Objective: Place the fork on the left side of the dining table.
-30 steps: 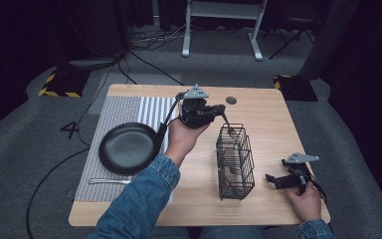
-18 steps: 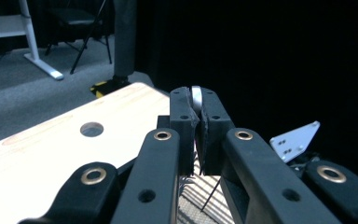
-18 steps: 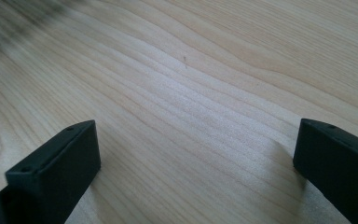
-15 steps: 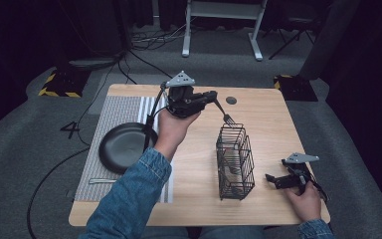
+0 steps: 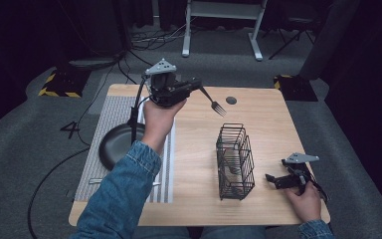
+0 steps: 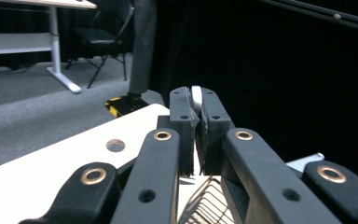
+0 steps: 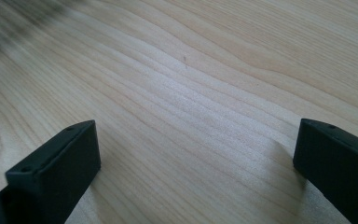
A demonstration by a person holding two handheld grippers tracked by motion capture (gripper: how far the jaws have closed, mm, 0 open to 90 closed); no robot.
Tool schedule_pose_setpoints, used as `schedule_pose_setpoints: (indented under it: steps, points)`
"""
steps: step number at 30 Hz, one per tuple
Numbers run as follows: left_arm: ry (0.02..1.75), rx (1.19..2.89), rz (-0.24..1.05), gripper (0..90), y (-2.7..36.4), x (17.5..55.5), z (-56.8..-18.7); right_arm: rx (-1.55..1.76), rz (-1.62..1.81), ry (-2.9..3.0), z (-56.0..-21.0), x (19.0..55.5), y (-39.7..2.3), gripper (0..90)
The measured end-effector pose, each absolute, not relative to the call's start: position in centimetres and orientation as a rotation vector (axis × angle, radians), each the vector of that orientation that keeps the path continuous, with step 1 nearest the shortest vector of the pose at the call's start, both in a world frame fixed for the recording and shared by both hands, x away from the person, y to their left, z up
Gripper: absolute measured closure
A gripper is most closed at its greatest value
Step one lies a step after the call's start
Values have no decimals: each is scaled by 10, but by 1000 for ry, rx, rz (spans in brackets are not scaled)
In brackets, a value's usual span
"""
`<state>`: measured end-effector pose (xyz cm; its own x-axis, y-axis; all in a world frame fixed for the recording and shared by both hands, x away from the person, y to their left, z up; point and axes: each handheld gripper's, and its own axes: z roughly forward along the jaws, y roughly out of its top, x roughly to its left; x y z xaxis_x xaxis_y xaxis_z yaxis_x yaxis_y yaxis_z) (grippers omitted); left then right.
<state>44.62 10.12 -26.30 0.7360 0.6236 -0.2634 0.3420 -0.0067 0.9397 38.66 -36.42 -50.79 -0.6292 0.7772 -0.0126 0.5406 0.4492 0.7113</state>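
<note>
My left gripper [image 5: 197,87] is held up over the far middle of the wooden table [image 5: 199,199], shut on the handle of a metal fork [image 5: 215,103]. The fork's tines point right and down, above and left of the black wire basket [image 5: 235,162]. In the left gripper view the jaws [image 6: 195,107] are pressed together with the fork's pale handle [image 6: 196,97] pinched between them. My right gripper [image 5: 274,179] rests low on the table at the front right, right of the basket. It is open [image 7: 196,158], with bare wood between its jaws.
A black frying pan [image 5: 115,145] lies on a striped grey mat [image 5: 99,164] at the table's left, partly behind the person's denim sleeve [image 5: 124,194]. A piece of cutlery [image 5: 95,181] lies on the mat's front. A round hole [image 5: 231,100] sits near the far edge.
The left hand has risen and drawn back to the left, carrying the fork up and away from the basket's top. The right hand has stayed put.
</note>
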Motion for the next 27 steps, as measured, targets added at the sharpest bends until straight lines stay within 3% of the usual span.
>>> schedule_pose_setpoints:
  steps: [27]
  points:
    - [1069,1497,403,865,198,480,-264,1125,982,2363,-508,387,-364,12]
